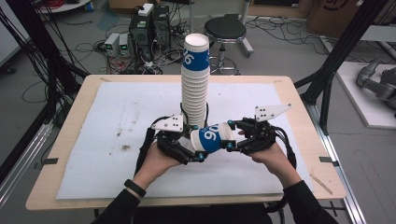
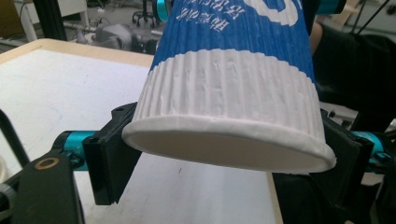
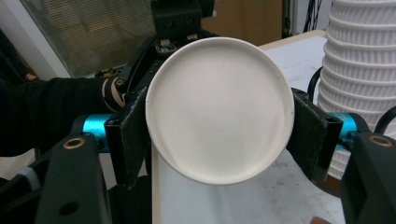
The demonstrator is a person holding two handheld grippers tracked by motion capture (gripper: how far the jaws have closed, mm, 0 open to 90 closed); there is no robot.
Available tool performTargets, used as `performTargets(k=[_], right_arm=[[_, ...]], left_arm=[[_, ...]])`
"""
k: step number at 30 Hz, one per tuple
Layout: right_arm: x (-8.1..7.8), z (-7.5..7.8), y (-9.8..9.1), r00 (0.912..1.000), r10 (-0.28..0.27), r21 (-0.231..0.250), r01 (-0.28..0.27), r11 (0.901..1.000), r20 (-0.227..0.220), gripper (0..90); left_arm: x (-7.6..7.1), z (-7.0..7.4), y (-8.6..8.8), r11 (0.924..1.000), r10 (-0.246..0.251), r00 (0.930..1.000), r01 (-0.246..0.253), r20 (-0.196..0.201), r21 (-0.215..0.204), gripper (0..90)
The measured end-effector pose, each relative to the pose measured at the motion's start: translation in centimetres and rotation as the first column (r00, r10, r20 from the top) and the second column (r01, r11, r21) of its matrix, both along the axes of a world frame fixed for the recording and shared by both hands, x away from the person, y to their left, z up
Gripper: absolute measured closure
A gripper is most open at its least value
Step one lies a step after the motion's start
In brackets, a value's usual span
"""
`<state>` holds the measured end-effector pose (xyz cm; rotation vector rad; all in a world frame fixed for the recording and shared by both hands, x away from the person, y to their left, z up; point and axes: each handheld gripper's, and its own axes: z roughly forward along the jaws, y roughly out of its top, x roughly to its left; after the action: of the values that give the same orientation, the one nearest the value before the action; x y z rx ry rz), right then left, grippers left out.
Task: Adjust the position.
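- The table (image 1: 70,121) is pale wood with rounded corners, and a white foam sheet (image 1: 107,140) with a few brown smudges covers most of its top; a grey floor strewn with black cables, computer boxes and a round black stool (image 1: 225,29) lies beyond its far edge.
- My left gripper (image 1: 189,151), black with teal joints and a grey three-cornered plate on top, sits near the middle of the table; its jaws are pressed against the two sides of a paper cup (image 1: 212,138) at one end.
- That cup is ribbed white card with a blue band printed "96", and it lies on its side in the air between my two grippers.
- Just behind it a tall stack of cups (image 1: 194,88) of the same kind stands upright on the sheet.
- My right gripper (image 1: 236,137) comes from the right edge's side, and its padded jaws clamp the cup's other end, round and flat.
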<state>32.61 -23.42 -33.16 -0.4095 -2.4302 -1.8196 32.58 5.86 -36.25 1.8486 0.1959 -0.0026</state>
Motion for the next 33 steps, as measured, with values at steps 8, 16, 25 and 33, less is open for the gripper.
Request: performTargets(k=[8, 16, 25, 33], right_arm=[[0.1, 0.1, -0.5, 0.9999, -0.014, -0.016, 0.014, 0.9998, -0.001, 22.7], [-0.1, 0.9, -1.1, 0.9991, -0.011, -0.069, 0.014, 0.9975, 0.041, 21.6], [-0.6, 0.7, 0.1, 0.9978, 0.016, -0.184, -0.003, 0.9829, 0.065, 21.6], [-0.7, -0.2, 1.6, 0.9979, 0.032, -0.276, -0.015, 0.9609, 0.056, 21.6]], left_arm=[[0.1, 0.8, 0.5, 0.9987, 0.001, 1.0000, -0.001, 0.007, 0.052, 18.9], [0.1, 1.2, 0.4, 0.9850, -0.002, 0.9998, -0.002, 0.022, 0.172, 19.1], [-0.3, 1.5, -0.4, 0.9497, -0.013, 0.9985, -0.004, 0.053, 0.313, 19.3], [-0.5, 1.7, -0.8, 0.9271, -0.028, 0.9972, 0.000, 0.069, 0.375, 19.4]])
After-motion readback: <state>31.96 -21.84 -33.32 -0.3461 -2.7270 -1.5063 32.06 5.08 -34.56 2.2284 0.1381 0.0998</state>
